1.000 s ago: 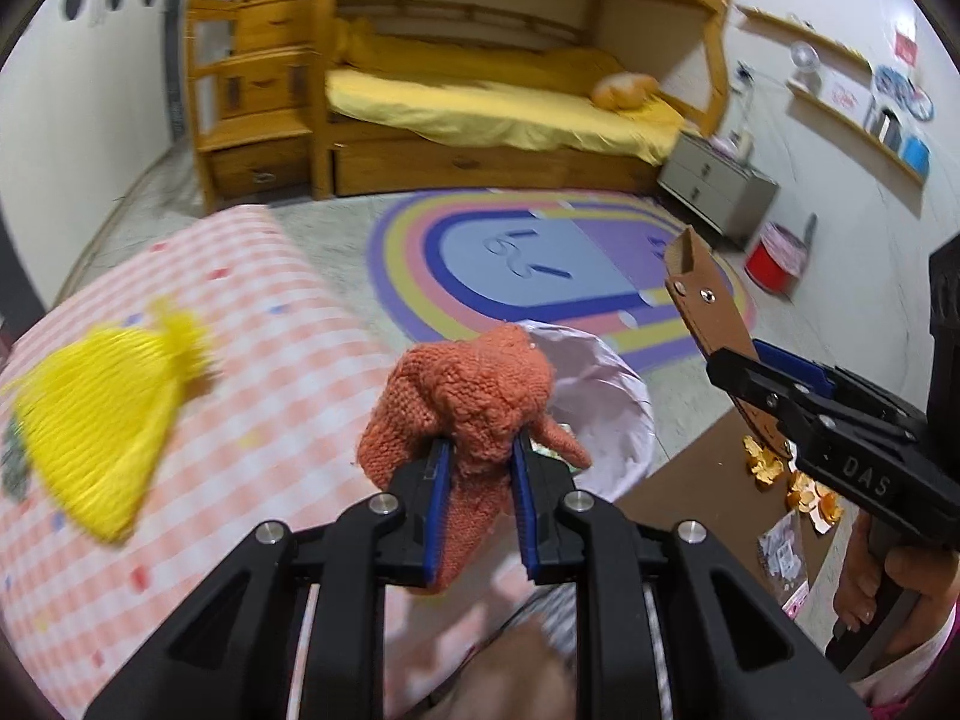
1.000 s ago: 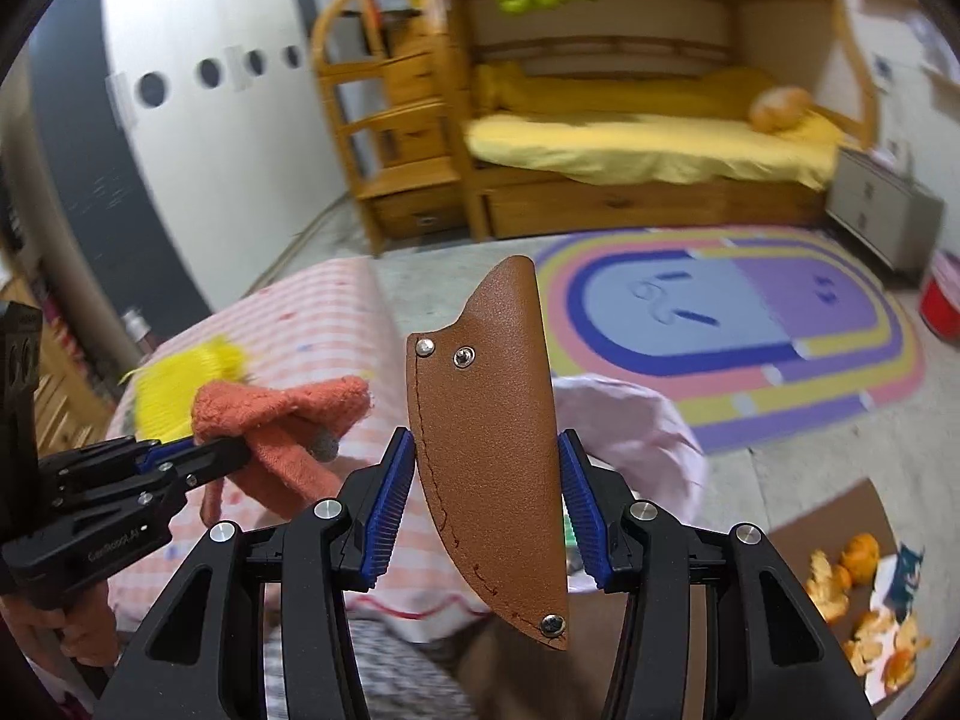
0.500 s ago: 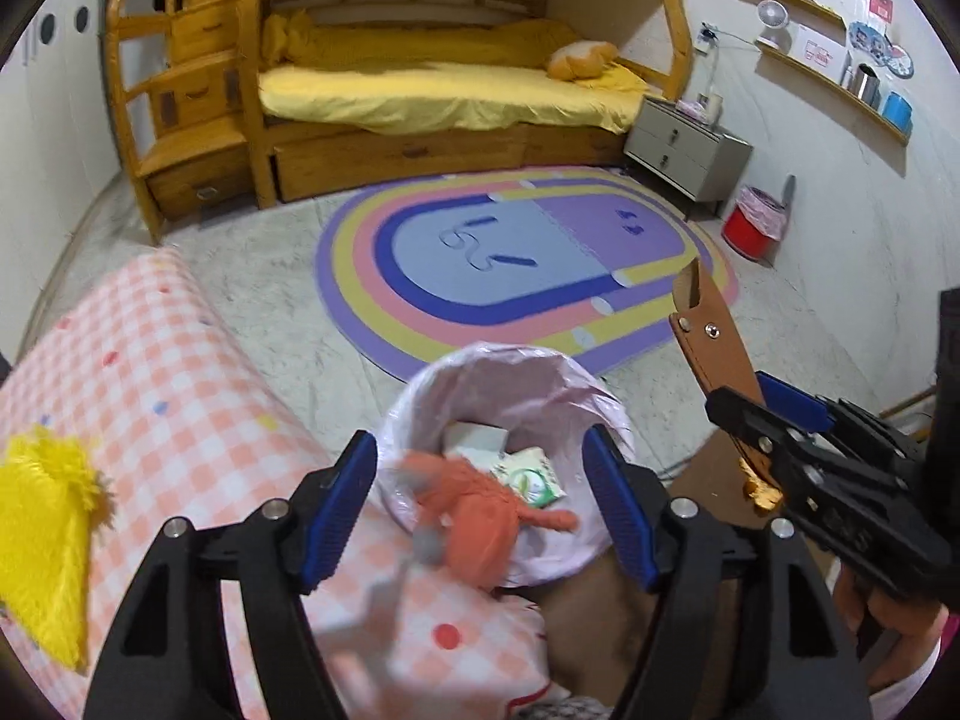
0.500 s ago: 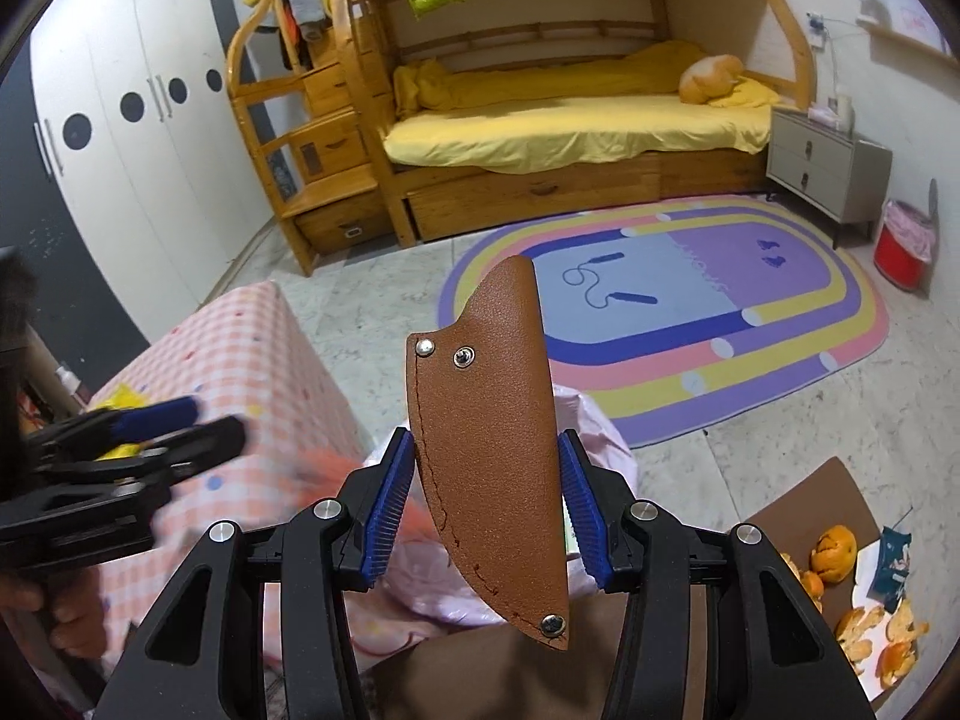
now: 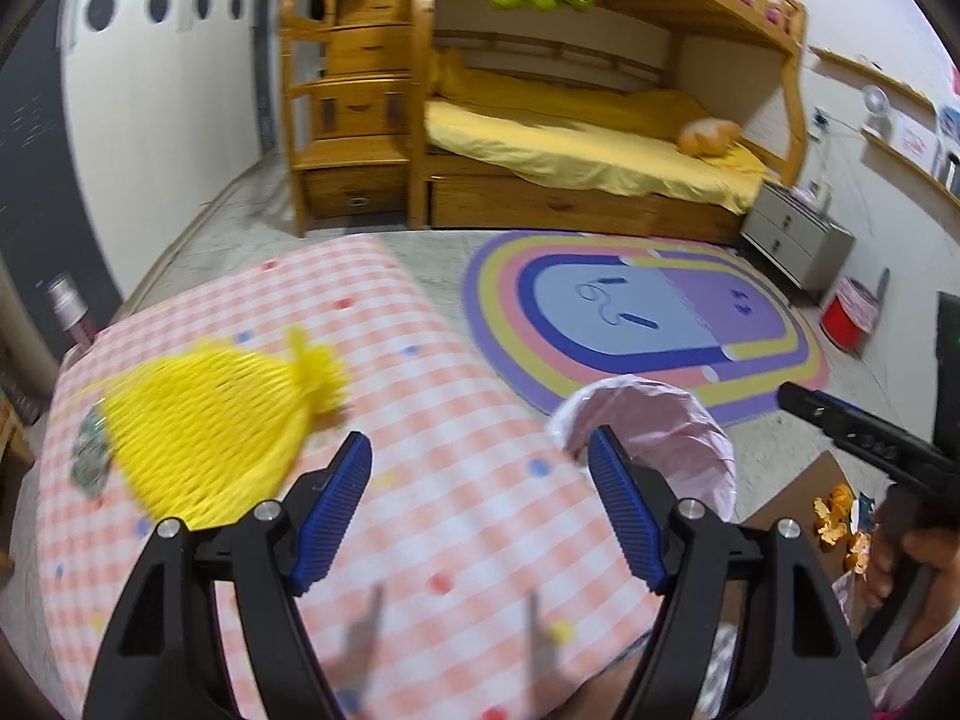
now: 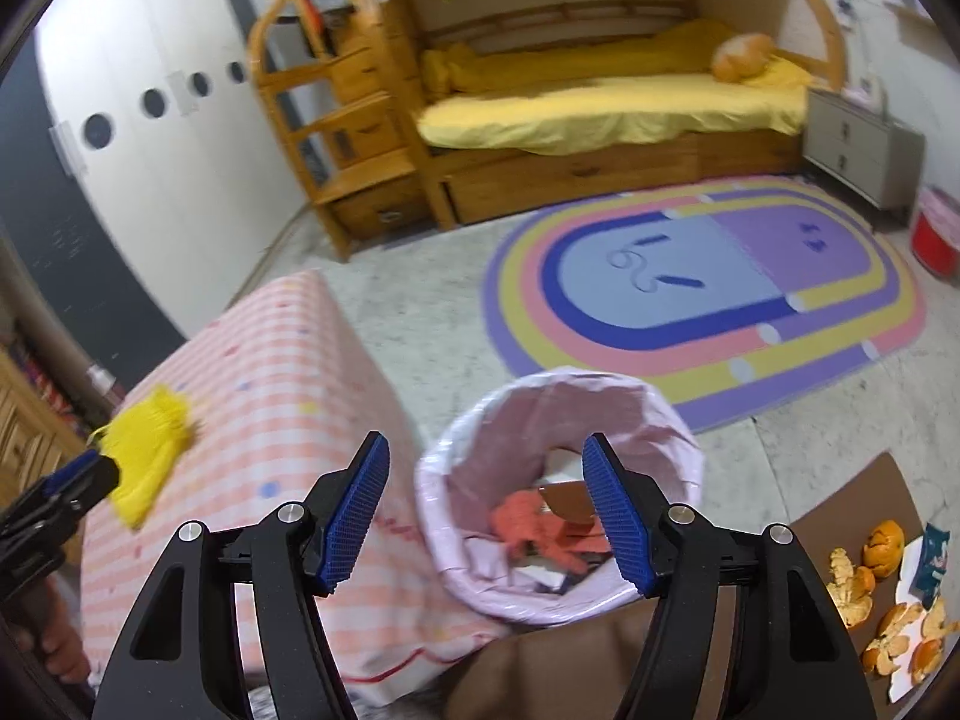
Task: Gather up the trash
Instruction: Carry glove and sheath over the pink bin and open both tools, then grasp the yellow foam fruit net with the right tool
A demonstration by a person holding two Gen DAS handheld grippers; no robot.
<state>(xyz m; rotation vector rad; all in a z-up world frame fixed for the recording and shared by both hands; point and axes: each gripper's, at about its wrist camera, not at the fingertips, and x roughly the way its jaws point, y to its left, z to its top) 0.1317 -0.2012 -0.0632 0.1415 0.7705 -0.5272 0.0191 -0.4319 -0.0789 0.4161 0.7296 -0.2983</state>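
Note:
My left gripper (image 5: 480, 444) hangs over the pink checked table (image 5: 468, 528), its jaws opening with nothing between them. A yellow net bag (image 5: 210, 426) lies on the table to its left, with a crumpled wrapper (image 5: 90, 456) beside it. My right gripper (image 6: 485, 444) is above the pink-lined bin (image 6: 540, 408), its jaws opening and holding nothing. Inside the bin lie an orange knit cloth (image 6: 528, 525) and a brown leather sheath (image 6: 567, 498). In the right wrist view the net bag (image 6: 150, 456) lies near the table's left edge. In the left wrist view the bin (image 5: 654, 420) stands beside the table.
Orange peels (image 6: 882, 600) and a small packet (image 6: 930, 558) lie on brown cardboard (image 6: 840, 510) to the right of the bin. A striped oval rug (image 6: 690, 282), a wooden bunk bed (image 6: 600, 108) and a red bucket (image 6: 933, 234) stand further back.
The left gripper opened, dropped the orange knit cloth into the bin and swung left over the table. The right gripper opened, and the brown sheath now lies in the bin.

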